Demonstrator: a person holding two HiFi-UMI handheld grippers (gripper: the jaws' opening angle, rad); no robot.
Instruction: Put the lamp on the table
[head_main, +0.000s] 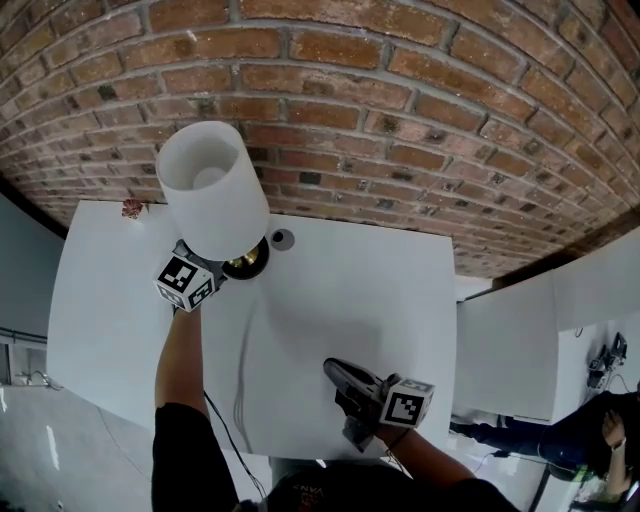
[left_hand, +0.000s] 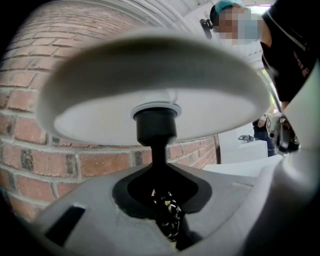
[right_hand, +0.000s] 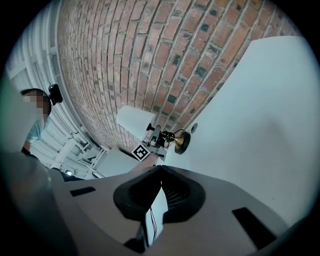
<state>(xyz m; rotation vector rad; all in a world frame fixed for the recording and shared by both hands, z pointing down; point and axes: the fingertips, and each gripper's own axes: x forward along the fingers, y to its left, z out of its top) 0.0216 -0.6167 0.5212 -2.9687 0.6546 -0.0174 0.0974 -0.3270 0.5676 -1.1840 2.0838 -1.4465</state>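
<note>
The lamp has a white shade (head_main: 212, 190) and a brass base (head_main: 247, 262), and it stands upright at the back of the white table (head_main: 330, 300), close to the brick wall. My left gripper (head_main: 226, 266) reaches in under the shade and is shut on the thin black stem (left_hand: 158, 152). A braided cord lies between its jaws. The shade (left_hand: 150, 85) fills the upper half of the left gripper view. My right gripper (head_main: 335, 368) hovers near the table's front edge, shut and empty. The right gripper view shows the lamp (right_hand: 135, 120) and its base (right_hand: 181, 141) far ahead of the right gripper (right_hand: 159, 172).
A small grey disc (head_main: 283, 239) lies on the table right of the base. A small reddish object (head_main: 132, 208) sits at the back left corner. A thin cable (head_main: 240, 390) runs off the front edge. A white cabinet (head_main: 510, 340) stands to the right, with a person (head_main: 590, 425) beyond it.
</note>
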